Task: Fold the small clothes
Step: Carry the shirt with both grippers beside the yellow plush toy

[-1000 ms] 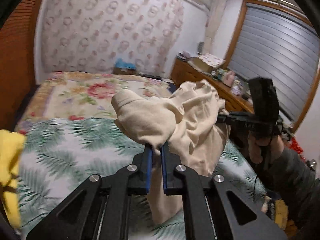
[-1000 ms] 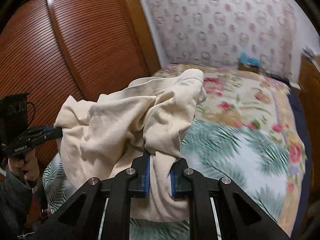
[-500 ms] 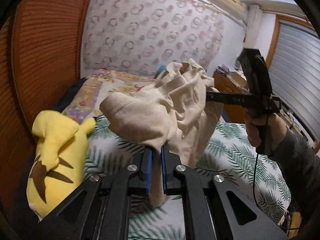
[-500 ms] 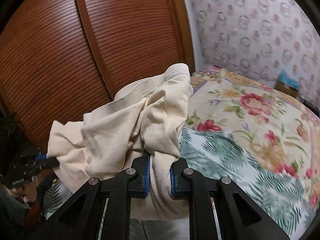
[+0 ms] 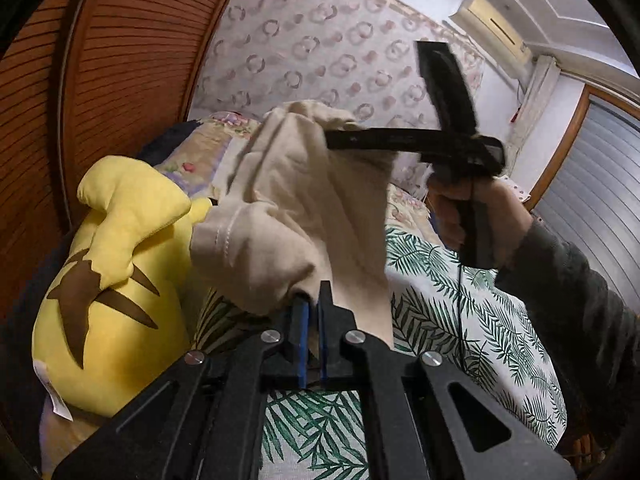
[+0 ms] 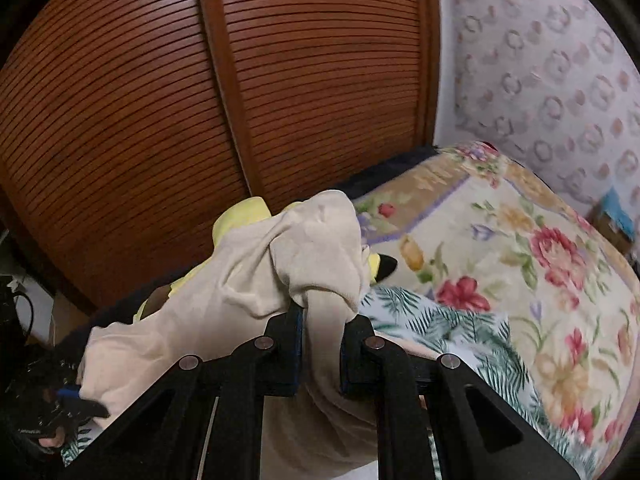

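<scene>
Nearest us, the bed (image 5: 460, 312) shows a palm-leaf sheet (image 6: 448, 328), and over it we hold a cream garment (image 5: 304, 200) off the surface. Our left gripper (image 5: 311, 304) is clamped tight on its near hem; our right gripper (image 6: 320, 316) pinches a bunched fold. At near left a yellow plush toy (image 5: 120, 264) lies just beside the cloth. Farther on lies a floral blanket (image 6: 520, 240), with a slatted wooden wardrobe (image 6: 200, 100) at left and a ring-patterned wall (image 5: 320, 40) beyond.

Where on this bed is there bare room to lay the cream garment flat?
Free: palm-leaf sheet between yellow plush toy and the sleeve; also the floral blanket towards the wall. Crowded: the toy's side by the wardrobe.
</scene>
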Available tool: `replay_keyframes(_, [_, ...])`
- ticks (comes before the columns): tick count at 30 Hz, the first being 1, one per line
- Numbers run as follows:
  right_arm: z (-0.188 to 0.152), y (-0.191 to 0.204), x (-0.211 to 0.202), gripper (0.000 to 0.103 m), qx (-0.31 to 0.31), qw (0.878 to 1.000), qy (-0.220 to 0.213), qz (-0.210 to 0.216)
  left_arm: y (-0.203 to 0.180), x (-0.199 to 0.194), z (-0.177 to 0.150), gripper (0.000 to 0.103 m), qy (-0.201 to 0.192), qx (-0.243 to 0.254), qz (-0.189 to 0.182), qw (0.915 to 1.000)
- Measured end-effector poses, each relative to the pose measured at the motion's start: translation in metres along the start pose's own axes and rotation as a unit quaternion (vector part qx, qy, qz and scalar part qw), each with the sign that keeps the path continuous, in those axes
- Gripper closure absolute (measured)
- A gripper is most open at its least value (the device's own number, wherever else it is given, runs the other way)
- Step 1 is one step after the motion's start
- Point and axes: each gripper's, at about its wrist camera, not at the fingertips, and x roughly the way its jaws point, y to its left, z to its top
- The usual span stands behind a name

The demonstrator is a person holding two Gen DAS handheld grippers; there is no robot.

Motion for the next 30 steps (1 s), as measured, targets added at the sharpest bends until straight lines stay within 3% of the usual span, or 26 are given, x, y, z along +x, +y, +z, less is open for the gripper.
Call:
replay_keyframes(5, [0.009, -0.006, 0.023, 0.090, -0.011, 1.000, 0.007, 0.001, -0.004, -0.002, 0.001, 0.099, -0.006, 0.010, 0.015, 0.9998])
replay_keyframes(8, [0.007, -0.005, 0.028, 0.087, 0.006, 1.000, 0.025, -0.004, 0.003, 0.009, -0.004, 0.099, 0.010, 0.007, 0.047, 0.9988])
replay_keyframes(13, [0.011, -0.018, 0.026, 0.056, 0.060, 0.998, 0.015, -0.027, 0.011, 0.012, -0.011, 0.098, 0.023, 0.003, 0.078, 0.9967])
replay_keyframes(19, [-0.004, -0.028, -0.017, 0.041, 0.095, 0.994, -0.028, -0.047, -0.002, -0.010, -0.009, 0.080, -0.016, 0.027, 0.092, 0.9952])
replay_keyframes(21, [-0.021, -0.029, -0.027, 0.040, 0.116, 0.992, -0.025, -0.037, -0.009, -0.019, -0.006, 0.056, -0.036, 0.038, 0.097, 0.9939])
replay_keyframes(24, [-0.044, -0.033, -0.025, 0.040, 0.154, 0.988, -0.005, -0.020, -0.017, -0.017, 0.003, 0.038, -0.044, 0.048, 0.091, 0.9937])
replay_keyframes(30, [-0.061, -0.062, 0.013, 0.040, 0.260, 0.965, 0.026, 0.033, -0.022, 0.034, 0.002, 0.037, 0.035, 0.079, 0.104, 0.9908])
